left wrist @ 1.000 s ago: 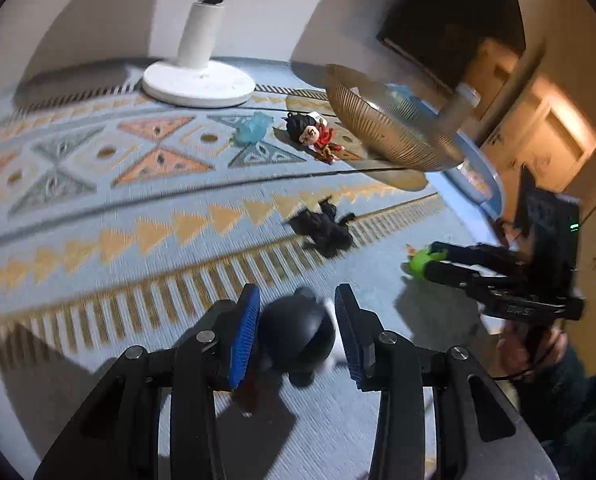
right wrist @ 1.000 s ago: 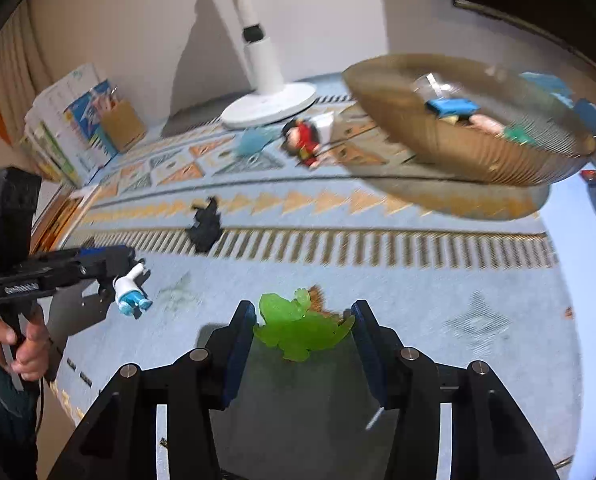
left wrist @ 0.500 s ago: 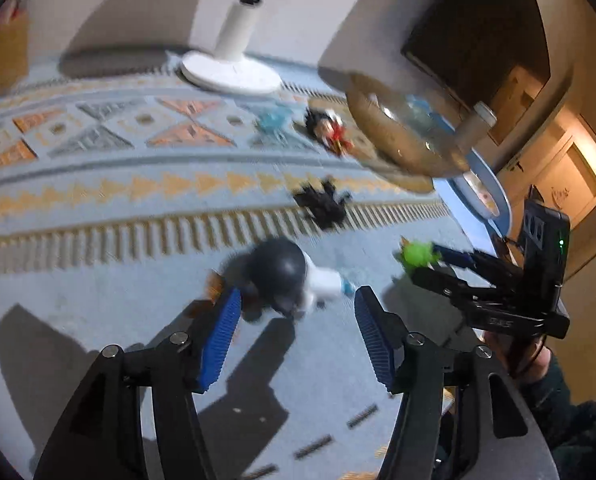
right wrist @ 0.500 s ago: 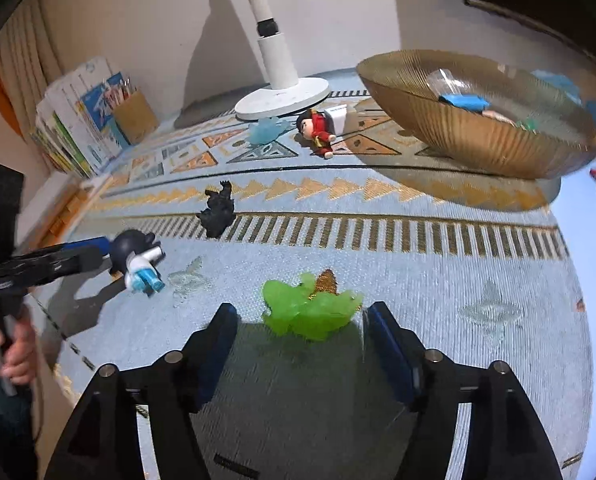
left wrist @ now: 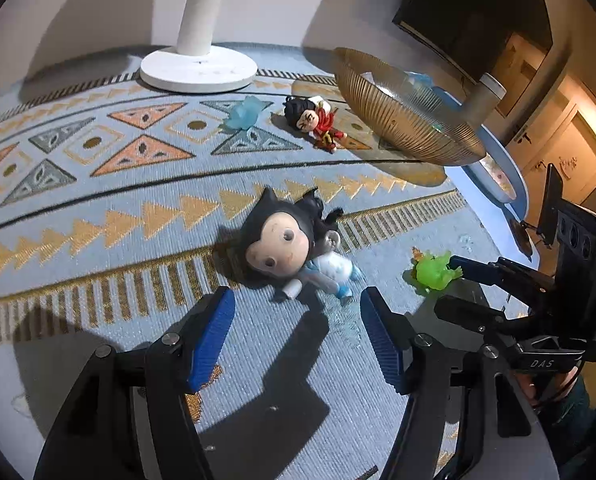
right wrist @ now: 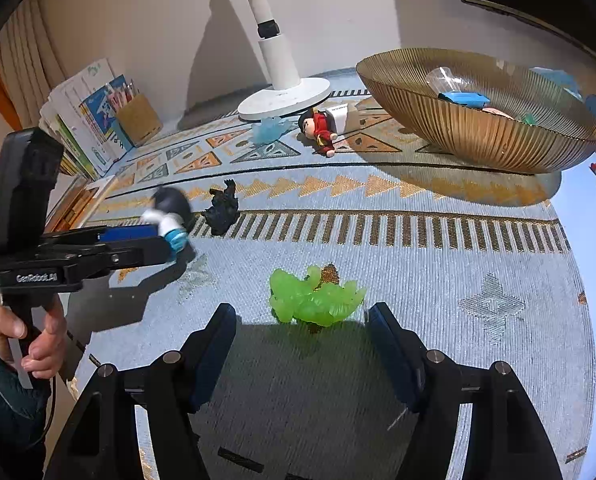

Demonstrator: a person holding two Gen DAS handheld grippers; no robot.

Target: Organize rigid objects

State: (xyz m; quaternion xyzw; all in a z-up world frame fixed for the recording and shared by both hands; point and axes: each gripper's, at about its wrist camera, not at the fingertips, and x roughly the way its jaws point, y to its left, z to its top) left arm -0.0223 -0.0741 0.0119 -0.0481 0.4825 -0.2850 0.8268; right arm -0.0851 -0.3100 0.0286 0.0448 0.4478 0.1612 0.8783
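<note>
A black-haired doll in white and blue (left wrist: 287, 246) lies on the rug just ahead of my open, empty left gripper (left wrist: 298, 332); it also shows in the right wrist view (right wrist: 169, 214). A green translucent toy (right wrist: 312, 300) lies on the rug just ahead of my open, empty right gripper (right wrist: 302, 346); it also shows in the left wrist view (left wrist: 434, 272). A small black figure (right wrist: 222, 210) lies right behind the doll. A red-clothed doll (right wrist: 322, 128) and a pale blue toy (right wrist: 271, 129) lie near the amber ribbed bowl (right wrist: 458, 128), which holds several items.
A white fan base (right wrist: 283, 98) stands at the back of the patterned rug (right wrist: 438, 280). Books and a cardboard holder (right wrist: 97, 116) line the left wall. A blue mat (left wrist: 494, 200) lies beyond the bowl. Each gripper shows in the other's view.
Both grippers opened and let go: the left set the black-haired doll on the rug, the right set the green toy down. Both have drawn back slightly.
</note>
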